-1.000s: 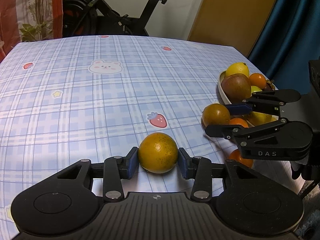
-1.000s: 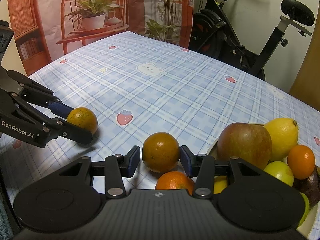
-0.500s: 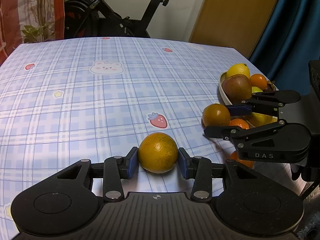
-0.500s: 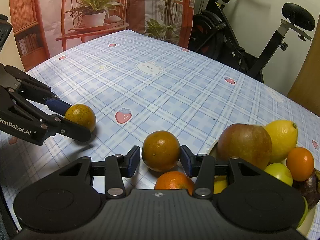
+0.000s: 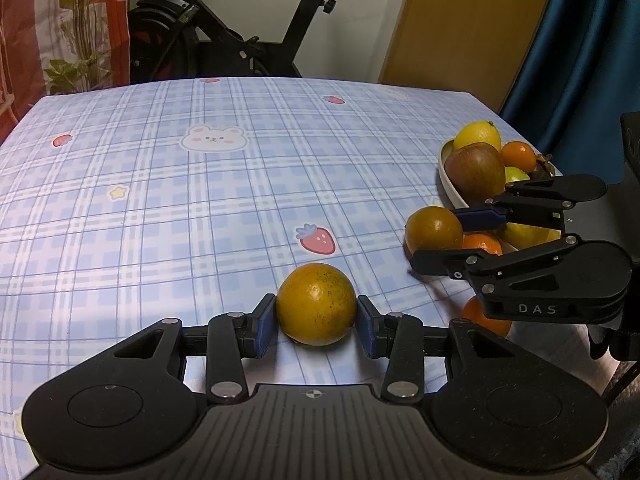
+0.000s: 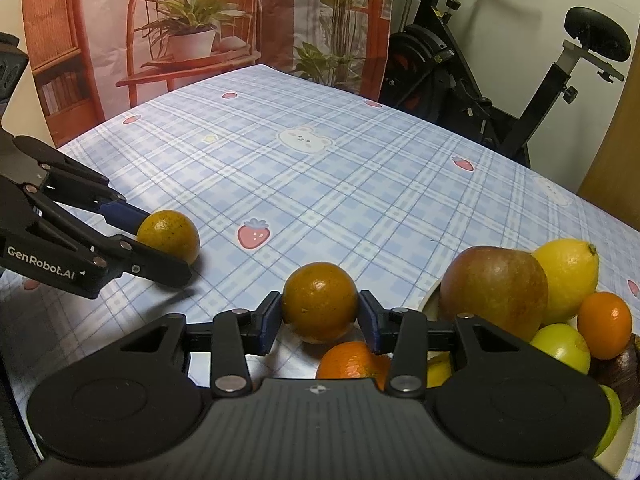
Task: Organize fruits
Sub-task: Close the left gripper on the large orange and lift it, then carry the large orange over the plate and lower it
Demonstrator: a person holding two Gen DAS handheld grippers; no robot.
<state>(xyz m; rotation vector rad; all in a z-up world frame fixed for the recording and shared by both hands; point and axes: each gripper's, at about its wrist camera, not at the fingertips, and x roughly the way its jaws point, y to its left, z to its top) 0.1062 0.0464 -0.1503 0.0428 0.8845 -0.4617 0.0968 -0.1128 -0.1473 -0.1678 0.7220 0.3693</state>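
1. Left gripper: clenched on the speckled orange, one blue pad pressed flat against each side at the widest girth.
2. Speckled orange: rests on the table close to its near edge, around the middle of it, well apart from the bowl. Yellow-orange rind with dark flecks. Judged firm, moderately heavy, round enough to roll once released. Best held across the middle as now; higher up, likely to squirt out of the pads.
3. Right gripper: jaws closing, with the dark orange between them and both pads already against its sides.
4. Dark orange: sits on the table towards the right edge, just beside the bowl. Browner, glossier rind, so judged a little more slippery. Same hold advised, level across the middle, with only modest squeeze to spare the peel.
5. Tangerine: lies loose on the table beneath the right gripper, near the dark orange. Looks softer-skinned, so easily bruised.
6. Bowl: stands at the right edge, already heaped with an apple, a lemon and smaller fruit. Little room left; anything added on top looks liable to roll off.
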